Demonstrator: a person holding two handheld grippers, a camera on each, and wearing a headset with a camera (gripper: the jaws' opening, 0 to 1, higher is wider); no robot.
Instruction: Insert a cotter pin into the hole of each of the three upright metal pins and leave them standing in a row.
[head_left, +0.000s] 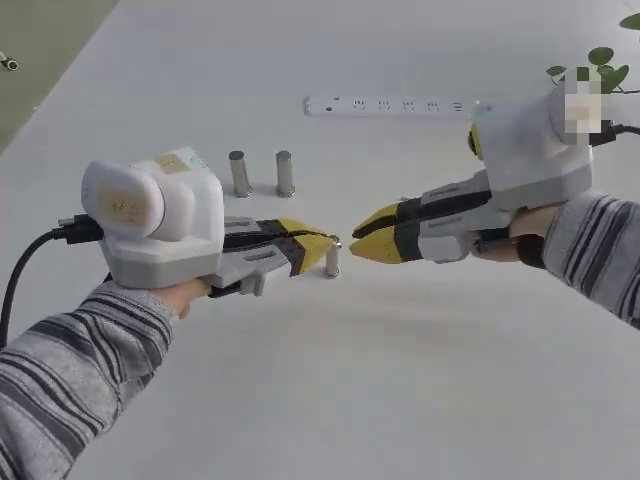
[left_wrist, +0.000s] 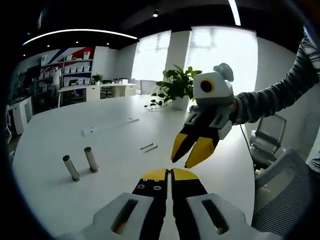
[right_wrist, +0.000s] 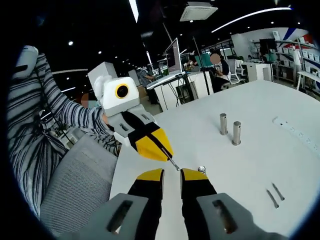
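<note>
Item 1, left claw (head_left: 326, 243): I have it closed on one cotter pin (right_wrist: 172, 162), which sticks out past the yellow tips as a thin wire. The tip hangs just above the nearest metal pin (head_left: 331, 264).

Item 2, right claw (head_left: 358, 232): it is narrowly parted and holds nothing. It faces the left claw across the nearest metal pin.

Item 3, metal pins, three, all upright on the white desk (head_left: 400, 350). The nearest stands between the two claws. The other two (head_left: 240, 173) (head_left: 285, 173) stand side by side further back. I can't tell from here which way the hole in the nearest pin faces.

Item 4, spare cotter pins (left_wrist: 149, 147), two: they lie loose and close together on the desk, apart from the metal pins.

Item 5, power strip (head_left: 390, 104) and potted plant (left_wrist: 175, 87), both at the far side of the desk.

Handling, as I judge it: the cotter pin is light, thin wire that bends easily and can swivel in the grip. I would hold it near its looped head and leave the legs free to enter the hole. The metal pins look solid, smooth and narrow at the base, so a sideways push could tip one. The right claw should take the barrel low down to steady it.
</note>
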